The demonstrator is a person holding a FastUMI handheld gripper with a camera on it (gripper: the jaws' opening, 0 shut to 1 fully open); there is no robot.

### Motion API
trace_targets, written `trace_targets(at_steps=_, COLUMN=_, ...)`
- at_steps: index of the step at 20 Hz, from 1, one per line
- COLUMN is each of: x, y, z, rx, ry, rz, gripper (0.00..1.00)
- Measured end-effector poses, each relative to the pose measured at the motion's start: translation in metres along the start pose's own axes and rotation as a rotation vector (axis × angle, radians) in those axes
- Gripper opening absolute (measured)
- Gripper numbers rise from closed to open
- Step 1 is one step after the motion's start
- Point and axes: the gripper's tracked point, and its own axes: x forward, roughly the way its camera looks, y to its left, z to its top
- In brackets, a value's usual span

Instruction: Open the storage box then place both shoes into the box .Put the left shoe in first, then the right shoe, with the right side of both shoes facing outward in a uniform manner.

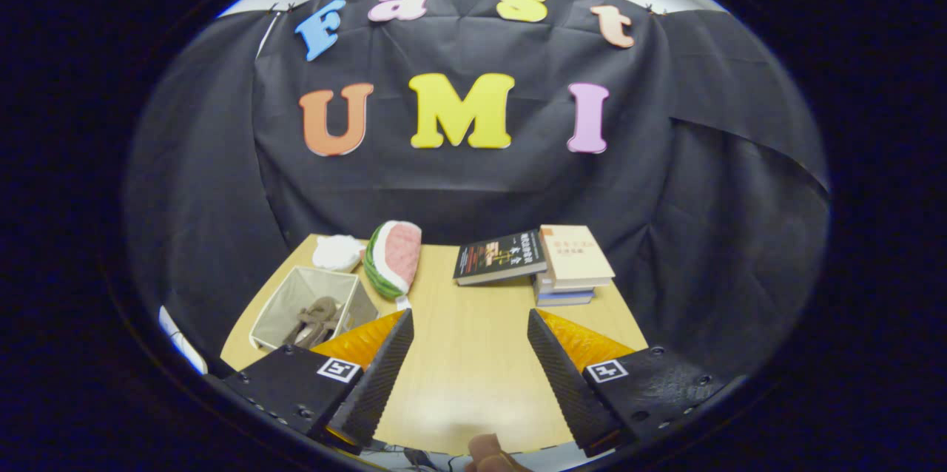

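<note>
At the far left of the worktop [473, 354], a pale fabric storage box [311, 305] is seen standing open-topped, to the left of the gripper's left finger and a little beyond its tip. Brownish shoes [314, 320] are seen lying inside it, jumbled together; whether one or both are there, and which way their sides face, cannot be made out. The box is set askew to the worktop's edge, its long axis running away from the gripper toward the back left corner. Behind the box a white bundle [336, 252] is found, and just beside it a watermelon-slice cushion [393, 257] is propped up.

The gripper [470, 342] is held above the near middle of the worktop with its fingers spread wide; nothing is held between them and nothing is touched, bare wood being seen in the gap. The box is therefore judged to lie off-axis, so a swing leftward would be needed before anything in it could be reached.

Beyond the fingers, a dark book [499, 257] is leaned on a stack of books [573, 265]. At the near edge, part of a hand [492, 453] is glimpsed.
</note>
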Motion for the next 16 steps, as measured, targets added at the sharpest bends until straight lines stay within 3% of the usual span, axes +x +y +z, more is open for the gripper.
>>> trace_targets(at_steps=4, x=-0.023, y=-0.028, z=0.045, rx=0.056, ry=-0.185, rz=-0.02, gripper=0.95)
trace_targets(at_steps=9, x=-0.052, y=-0.03, z=0.087, rx=0.015, ry=-0.364, rz=-0.027, gripper=0.95)
trace_targets(at_steps=16, x=-0.057, y=-0.003, z=0.087, rx=0.036, ry=-0.344, rz=0.033, gripper=0.95)
